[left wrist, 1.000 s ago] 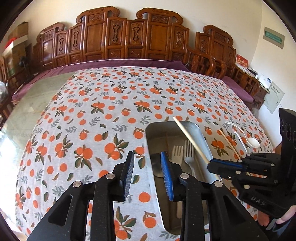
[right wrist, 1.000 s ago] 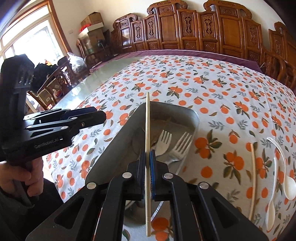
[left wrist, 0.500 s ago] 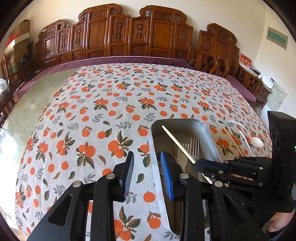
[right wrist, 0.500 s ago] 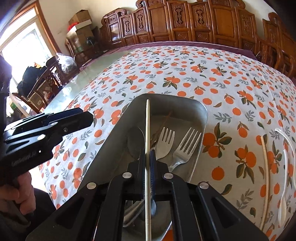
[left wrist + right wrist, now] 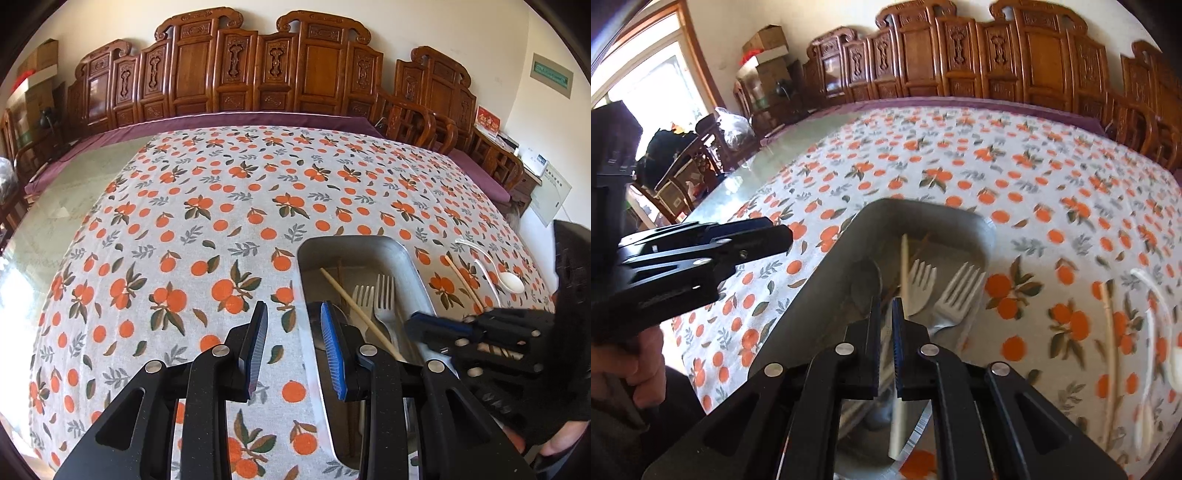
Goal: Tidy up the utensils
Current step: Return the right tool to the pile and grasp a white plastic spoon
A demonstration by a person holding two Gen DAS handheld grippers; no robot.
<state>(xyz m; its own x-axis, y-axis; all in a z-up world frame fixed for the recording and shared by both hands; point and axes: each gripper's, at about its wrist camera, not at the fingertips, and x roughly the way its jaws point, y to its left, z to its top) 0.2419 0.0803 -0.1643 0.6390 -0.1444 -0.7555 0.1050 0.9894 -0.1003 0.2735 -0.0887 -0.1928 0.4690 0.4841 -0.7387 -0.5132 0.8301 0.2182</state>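
The left gripper (image 5: 293, 343) hangs over the orange-print cloth (image 5: 177, 229), its jaws apart with nothing between them. Just beyond its right finger runs the near left rim of the metal tray (image 5: 413, 258). Inside the tray, ahead and right of those jaws, a pale chopstick (image 5: 354, 306) lies slantwise on the floor, with two forks (image 5: 384, 295) side by side just to its right and a dark spoon (image 5: 866, 284) to its left. The right gripper (image 5: 886, 306) points down into the tray, jaws drawn almost together with only a slit between the blue pads. The chopstick runs from ahead of its tips back beneath the right finger and does not look pinched. Right of those jaws, outside the tray, a second chopstick (image 5: 463, 282) and white spoons (image 5: 513, 284) lie on the cloth.
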